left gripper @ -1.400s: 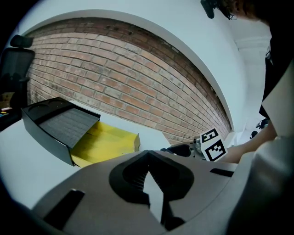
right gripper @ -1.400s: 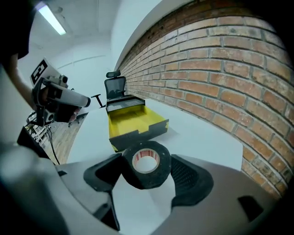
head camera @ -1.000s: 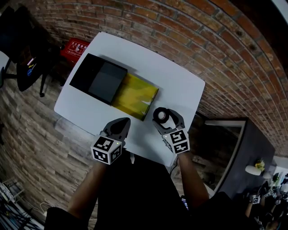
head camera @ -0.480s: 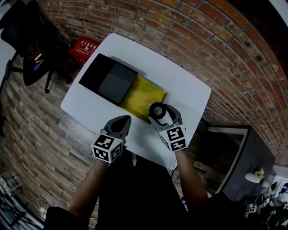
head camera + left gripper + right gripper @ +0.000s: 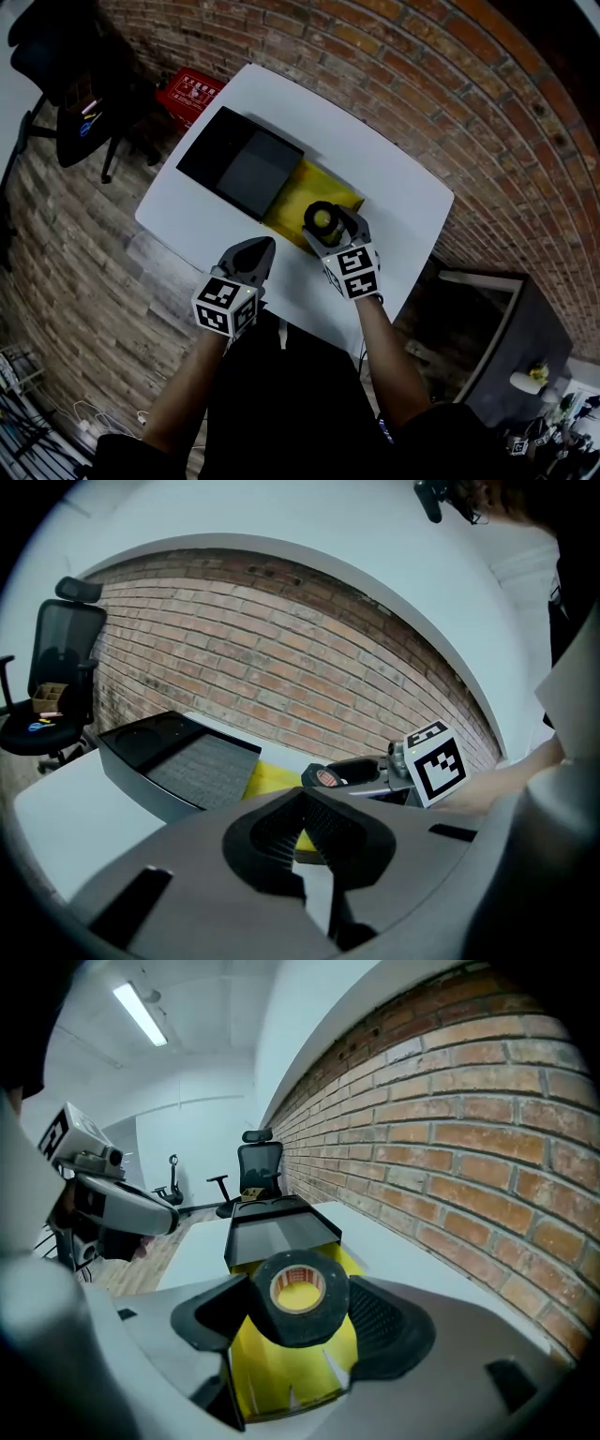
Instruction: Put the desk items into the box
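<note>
My right gripper (image 5: 328, 226) is shut on a roll of black tape (image 5: 323, 218), held just above the near end of the yellow box (image 5: 293, 192). In the right gripper view the tape roll (image 5: 298, 1298) sits between the jaws with the yellow box (image 5: 291, 1363) right below it. A black lid (image 5: 241, 161) covers the box's far half and overhangs to the left. My left gripper (image 5: 249, 263) hovers shut and empty over the near table edge, left of the box. In the left gripper view the left gripper (image 5: 307, 841) points at the right gripper (image 5: 380, 775) and its tape (image 5: 326, 776).
The white table (image 5: 394, 187) stands against a brick wall. A black office chair (image 5: 80, 70) and a red crate (image 5: 194, 94) stand on the floor beyond the table's left end. A dark cabinet (image 5: 492, 319) is at the right.
My right gripper has carried the tape roll forward and left from the bare table to above the yellow box. The left gripper has barely moved.
</note>
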